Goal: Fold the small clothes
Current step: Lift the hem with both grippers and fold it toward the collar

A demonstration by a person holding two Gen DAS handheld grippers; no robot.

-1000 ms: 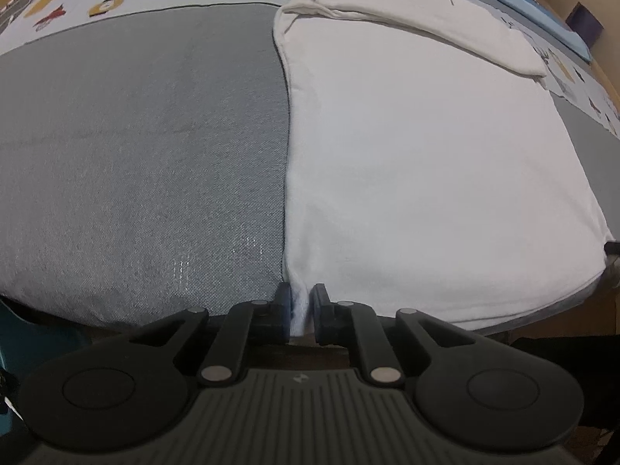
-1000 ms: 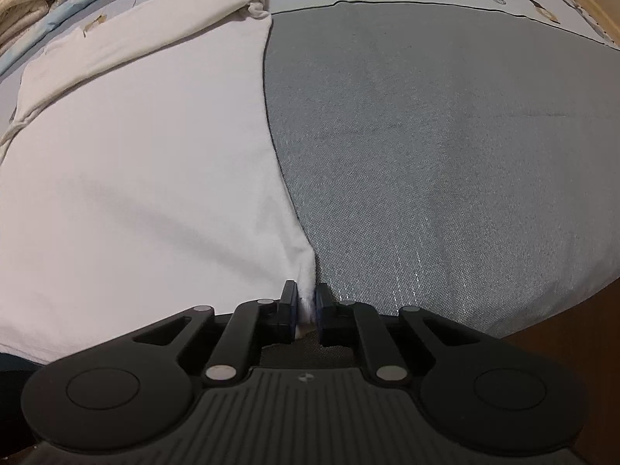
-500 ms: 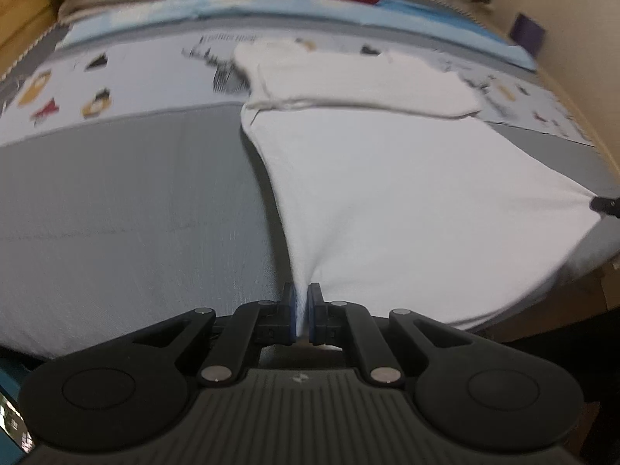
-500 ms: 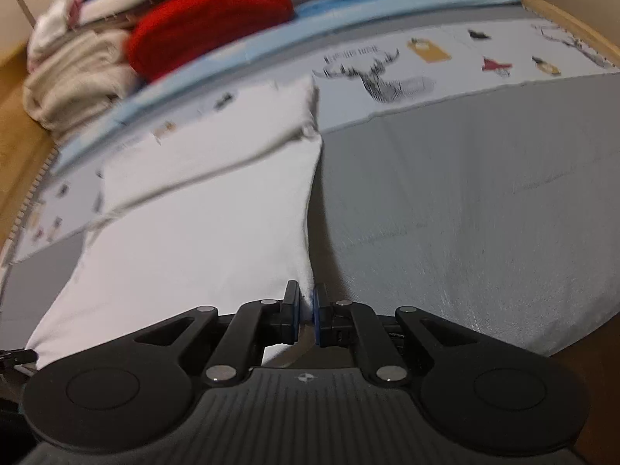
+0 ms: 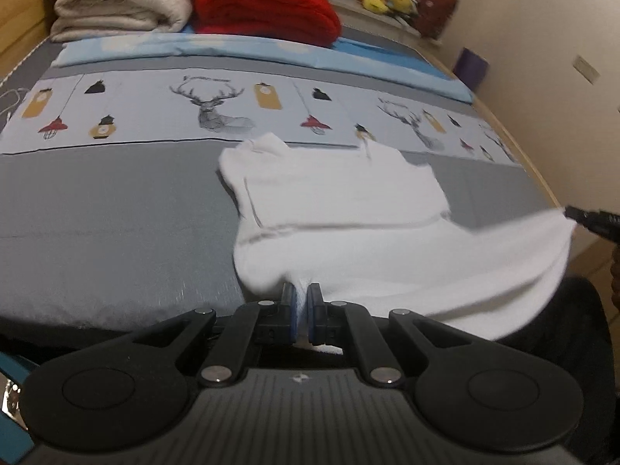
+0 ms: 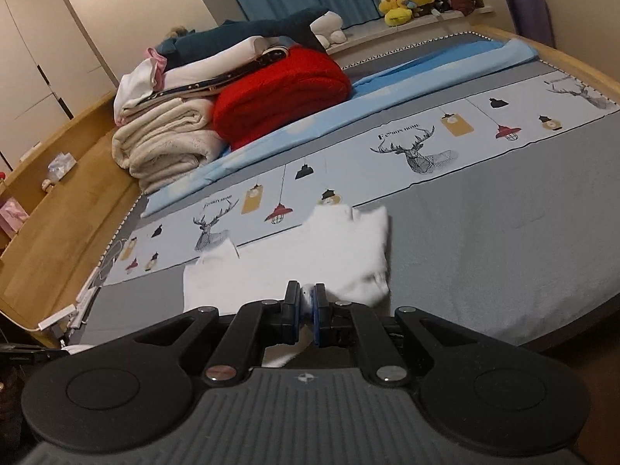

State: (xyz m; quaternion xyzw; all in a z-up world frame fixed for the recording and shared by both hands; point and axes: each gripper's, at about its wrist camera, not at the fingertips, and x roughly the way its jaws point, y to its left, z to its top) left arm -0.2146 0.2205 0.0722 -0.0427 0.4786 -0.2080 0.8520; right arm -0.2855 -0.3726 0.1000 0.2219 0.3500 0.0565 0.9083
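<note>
A white garment lies partly on the grey bed cover, its near hem lifted off the bed. My left gripper is shut on the hem's left corner. My right gripper is shut on the hem's right corner, and its tip shows at the far right of the left wrist view, with the hem stretched between the two. In the right wrist view the garment lies bunched just beyond the fingers, its far part folded over on the bed.
Folded cream blankets and a red blanket are stacked at the head of the bed, with more clothes on top. A printed deer band crosses the cover. A wooden bed frame runs along the left, a wall along the right.
Both grippers have risen and pulled back with the hem, lifting the garment's near half off the bed; the views have tilted up from the cover to the whole bed.
</note>
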